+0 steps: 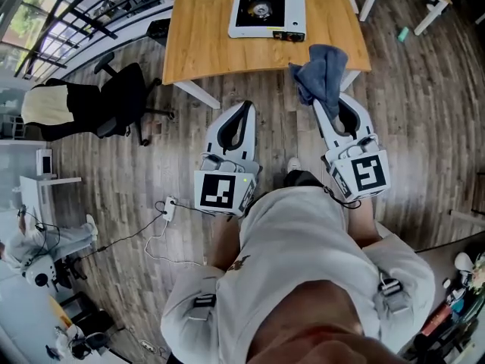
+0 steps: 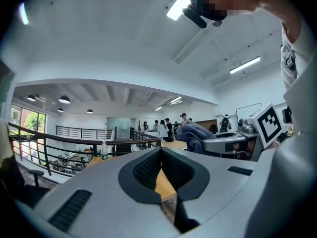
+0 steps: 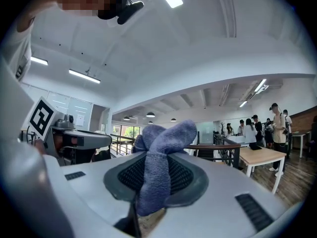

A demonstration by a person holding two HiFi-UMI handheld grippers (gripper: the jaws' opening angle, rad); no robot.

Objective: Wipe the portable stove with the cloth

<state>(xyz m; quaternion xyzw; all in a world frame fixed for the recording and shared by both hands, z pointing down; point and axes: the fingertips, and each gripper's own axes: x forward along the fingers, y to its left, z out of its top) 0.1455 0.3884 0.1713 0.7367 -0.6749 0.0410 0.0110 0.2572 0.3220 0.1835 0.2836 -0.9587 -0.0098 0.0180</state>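
The right gripper [image 3: 154, 175] fingers are squeezing a soft, fuzzy blue cloth [image 3: 158, 148], and it is hiding their tips. The left gripper [image 2: 161, 168] fingers are pressing together on nothing. The flat white portable stove [image 1: 267, 15] is sitting ahead on the smooth wooden worktop [image 1: 204, 44], whose far end is running out of view.

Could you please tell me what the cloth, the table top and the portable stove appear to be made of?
Cloth: soft blue-grey terry or microfibre, judging by its fuzzy nap and limp folds. Table top: wood or wood veneer, matte, with faint grain streaks. Portable stove: probably white painted metal casing around a dark burner panel; too small to confirm.
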